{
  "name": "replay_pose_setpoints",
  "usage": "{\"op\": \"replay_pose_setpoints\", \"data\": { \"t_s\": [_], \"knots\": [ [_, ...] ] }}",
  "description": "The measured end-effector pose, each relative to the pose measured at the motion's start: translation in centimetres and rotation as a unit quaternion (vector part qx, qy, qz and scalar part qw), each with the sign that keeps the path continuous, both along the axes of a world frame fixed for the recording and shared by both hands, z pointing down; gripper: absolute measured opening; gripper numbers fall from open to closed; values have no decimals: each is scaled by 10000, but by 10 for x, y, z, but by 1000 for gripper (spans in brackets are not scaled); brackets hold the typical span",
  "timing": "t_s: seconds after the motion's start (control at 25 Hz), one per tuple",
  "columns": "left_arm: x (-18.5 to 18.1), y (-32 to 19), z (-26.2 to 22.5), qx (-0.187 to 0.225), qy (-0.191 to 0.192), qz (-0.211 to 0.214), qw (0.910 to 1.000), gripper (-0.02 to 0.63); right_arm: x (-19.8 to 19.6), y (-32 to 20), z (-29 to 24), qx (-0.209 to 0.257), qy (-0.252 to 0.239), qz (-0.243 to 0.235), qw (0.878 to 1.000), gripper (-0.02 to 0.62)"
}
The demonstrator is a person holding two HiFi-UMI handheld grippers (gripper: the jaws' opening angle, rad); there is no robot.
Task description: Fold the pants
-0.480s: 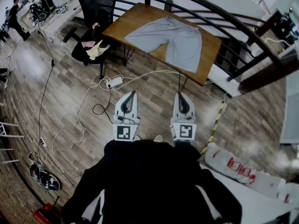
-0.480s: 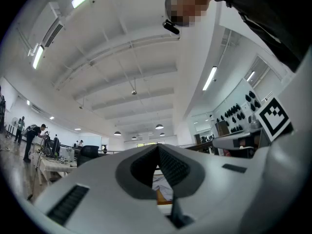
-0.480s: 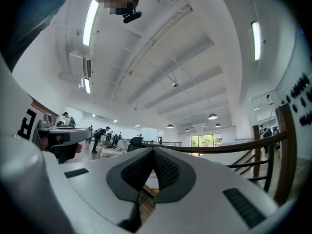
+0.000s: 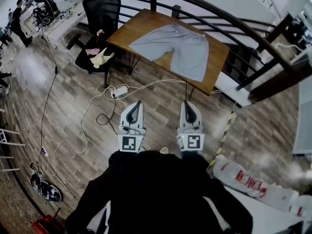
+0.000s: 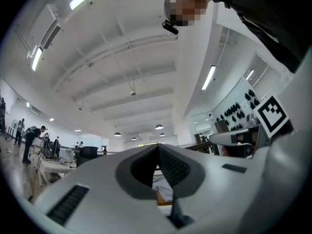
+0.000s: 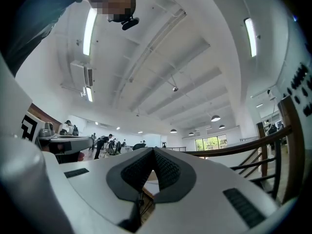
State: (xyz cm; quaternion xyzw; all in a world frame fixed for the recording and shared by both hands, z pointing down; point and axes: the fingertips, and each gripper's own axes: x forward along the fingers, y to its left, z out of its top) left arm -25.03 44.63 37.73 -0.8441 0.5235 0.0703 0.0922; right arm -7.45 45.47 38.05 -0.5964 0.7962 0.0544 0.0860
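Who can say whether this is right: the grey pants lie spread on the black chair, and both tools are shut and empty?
Not right. The head view shows the grey pants spread on the wooden table, not the black chair. The left tool and right tool are indeed shut and empty.

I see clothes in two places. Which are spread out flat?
The grey pants on the wooden table; the pink and cream garments on the black office chair lie crumpled in a heap.
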Motion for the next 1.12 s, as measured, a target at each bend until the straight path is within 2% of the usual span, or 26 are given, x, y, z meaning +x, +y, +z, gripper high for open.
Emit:
{"op": "replay_pose_setpoints", "data": {
  "t_s": [0.44, 0.6, 1.12],
  "knots": [
    [40, 7, 1, 188, -133, -103, 9997, 0, 24, 2, 6, 188, 178, -232, 9994, 2],
    [53, 9, -1, 215, -101, -117, 9996, 0, 33, 1, 10, 94, 170, -265, 9995, 3],
    [68, -20, -4, 184, -202, -120, 9996, 2, 31, -24, 11, 63, 628, -426, 9971, 2]
  ]
}}
